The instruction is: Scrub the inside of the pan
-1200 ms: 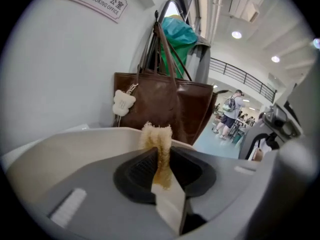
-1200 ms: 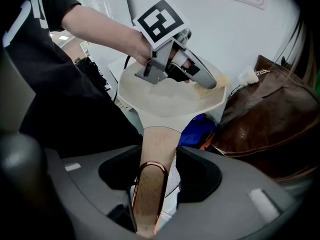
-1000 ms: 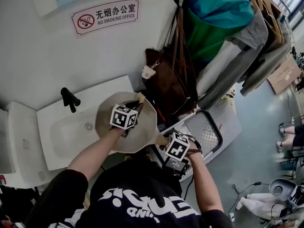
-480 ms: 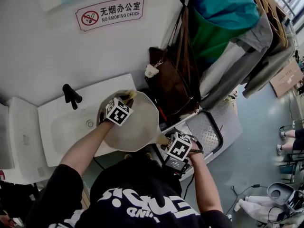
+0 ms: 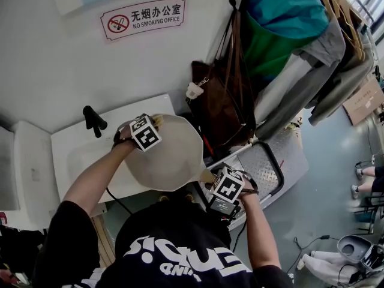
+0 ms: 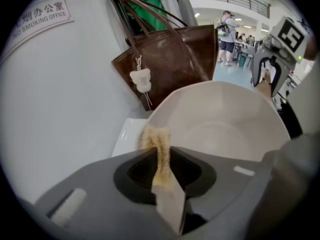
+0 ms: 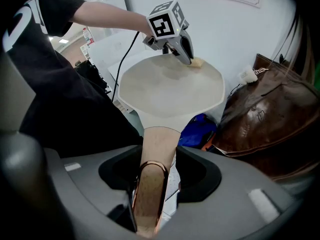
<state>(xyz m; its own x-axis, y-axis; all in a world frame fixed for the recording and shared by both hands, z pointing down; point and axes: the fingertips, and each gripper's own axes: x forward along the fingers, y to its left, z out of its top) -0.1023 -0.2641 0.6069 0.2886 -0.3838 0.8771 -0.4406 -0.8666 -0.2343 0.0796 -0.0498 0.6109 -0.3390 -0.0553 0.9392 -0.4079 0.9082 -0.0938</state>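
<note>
Pan [image 5: 171, 155] is up over the sink [image 5: 72, 155] edge, your R tool [image 7: 150, 184] clamped tight on its handle [image 7: 159, 141]. Your L tool [image 7: 186, 56] pinches the scrub pad [image 6: 156, 149] vs the pan's far inner rim, nr the brown bag [image 5: 222, 101]
</note>
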